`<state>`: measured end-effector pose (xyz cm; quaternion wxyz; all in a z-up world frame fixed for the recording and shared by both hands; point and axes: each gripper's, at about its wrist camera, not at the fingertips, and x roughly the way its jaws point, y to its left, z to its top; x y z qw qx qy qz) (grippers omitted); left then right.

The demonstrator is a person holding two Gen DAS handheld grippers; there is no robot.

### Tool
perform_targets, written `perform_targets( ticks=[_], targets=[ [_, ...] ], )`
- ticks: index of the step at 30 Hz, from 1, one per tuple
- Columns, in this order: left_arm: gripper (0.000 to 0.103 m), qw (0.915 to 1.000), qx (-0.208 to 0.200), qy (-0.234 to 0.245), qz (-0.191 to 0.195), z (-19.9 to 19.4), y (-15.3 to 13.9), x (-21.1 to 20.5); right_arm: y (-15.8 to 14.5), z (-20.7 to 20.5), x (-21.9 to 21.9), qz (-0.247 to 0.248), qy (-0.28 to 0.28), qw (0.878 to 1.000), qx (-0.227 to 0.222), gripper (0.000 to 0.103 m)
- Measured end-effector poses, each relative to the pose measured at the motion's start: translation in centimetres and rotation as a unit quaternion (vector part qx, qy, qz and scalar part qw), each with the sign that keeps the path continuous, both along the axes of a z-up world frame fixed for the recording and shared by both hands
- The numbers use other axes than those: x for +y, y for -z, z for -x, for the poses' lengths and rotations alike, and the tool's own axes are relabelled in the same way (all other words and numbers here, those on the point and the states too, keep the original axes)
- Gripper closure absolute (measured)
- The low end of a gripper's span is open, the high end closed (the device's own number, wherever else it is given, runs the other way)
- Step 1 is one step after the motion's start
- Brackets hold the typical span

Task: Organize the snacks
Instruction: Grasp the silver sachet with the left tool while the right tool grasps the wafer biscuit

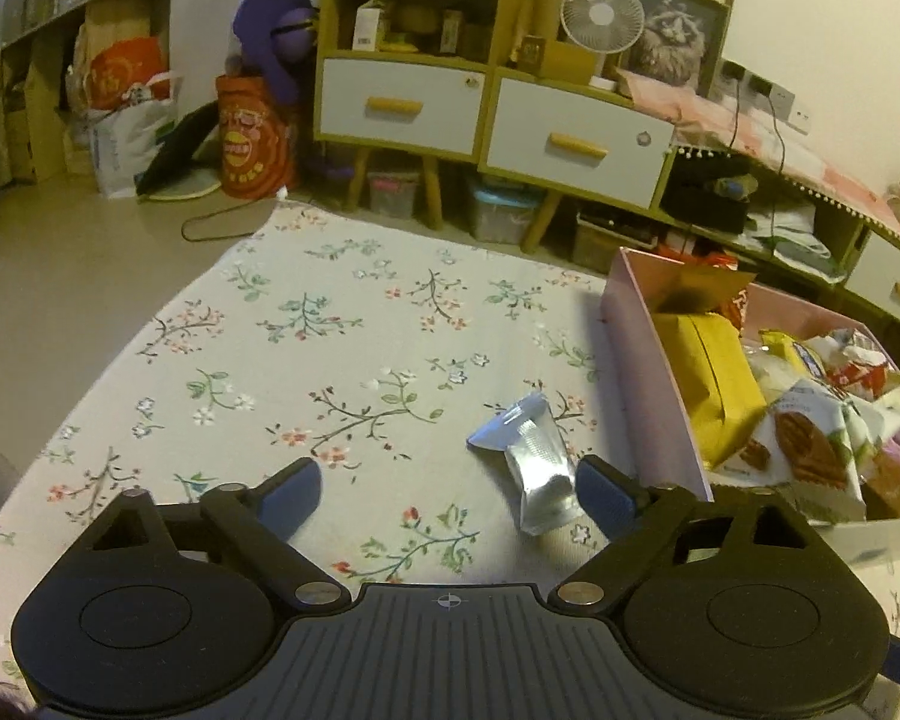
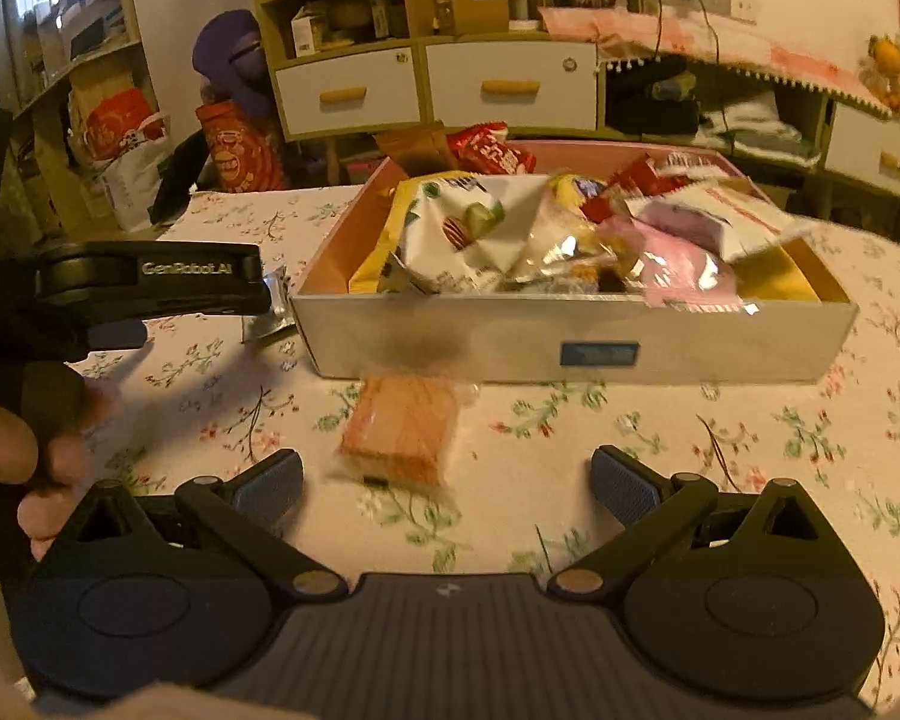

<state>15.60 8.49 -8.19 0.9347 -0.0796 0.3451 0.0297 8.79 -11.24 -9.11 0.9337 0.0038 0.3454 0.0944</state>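
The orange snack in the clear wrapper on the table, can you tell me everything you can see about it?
The orange snack is a flat, squarish slab, pale orange like a wafer or cake, sealed in a clear crinkly wrapper. It lies flat on the flowery tablecloth, just in front of the white front wall of the snack box, close to it though contact is unclear. The right gripper points at it, fingers wide open, not touching it. The picture is blurry, so no print can be read.

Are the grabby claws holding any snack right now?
No, neither is. The left gripper is open with the silver packet lying by one finger. The right gripper is open too, and the orange snack lies loose on the tablecloth.
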Motion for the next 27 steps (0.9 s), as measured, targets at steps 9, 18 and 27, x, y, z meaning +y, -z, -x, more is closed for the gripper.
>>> perform_targets(
  ticks=[9, 18, 27],
  targets=[
    [0.04, 0.9997, -0.002, 0.018, -0.016, -0.8, 0.1, -1.4, 0.0, -0.9, 0.8, 0.027, 0.007, 1.0, -0.014, 0.016],
    [0.066, 0.9992, 0.003, 0.038, -0.014, -0.4, 0.0, -2.2, -0.4, -1.1, 0.8, 0.029, -0.01, 0.999, -0.011, 0.058],
    [0.086, 0.9978, 0.013, 0.062, -0.021, 0.1, 0.3, -1.8, -0.8, -1.2, 0.3, 0.015, -0.03, 0.999, -0.003, 0.071]
  ],
)
